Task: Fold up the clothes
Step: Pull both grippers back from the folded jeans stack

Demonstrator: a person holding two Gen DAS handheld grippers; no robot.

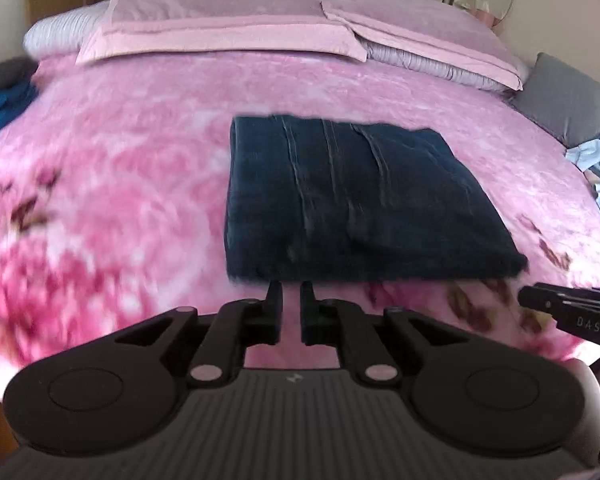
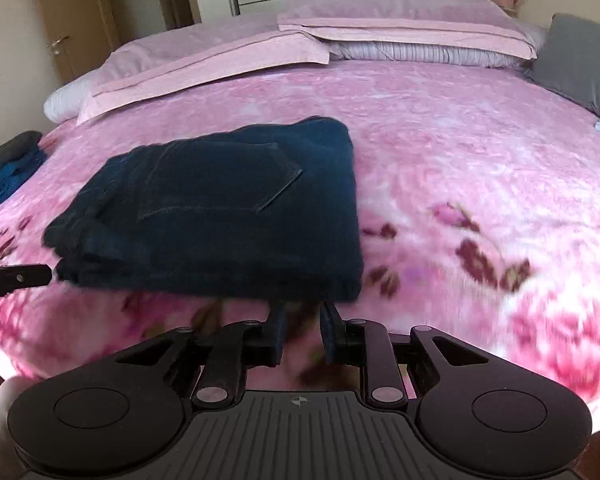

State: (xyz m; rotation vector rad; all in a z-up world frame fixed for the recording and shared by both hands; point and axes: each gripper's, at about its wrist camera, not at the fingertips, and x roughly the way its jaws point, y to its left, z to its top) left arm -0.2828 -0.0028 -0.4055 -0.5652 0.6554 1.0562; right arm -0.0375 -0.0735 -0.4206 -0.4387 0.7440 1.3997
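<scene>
A dark blue pair of jeans (image 1: 360,200) lies folded into a flat rectangle on the pink flowered blanket (image 1: 120,184); its back pocket faces up in the right wrist view (image 2: 220,208). My left gripper (image 1: 291,294) hovers just short of the near edge of the jeans, its jaws a narrow gap apart with nothing between them. My right gripper (image 2: 302,312) hangs near the jeans' near right corner, its jaws apart and empty. Each gripper's tip also shows in the other's view: the right gripper (image 1: 540,300) and the left gripper (image 2: 24,276).
Two pink pillows (image 1: 220,28) lie across the head of the bed, with a grey cushion (image 1: 568,96) at the right. A crumpled light blue garment (image 1: 596,168) sits at the right edge. A blue garment (image 2: 8,176) and a dark one lie at the left edge.
</scene>
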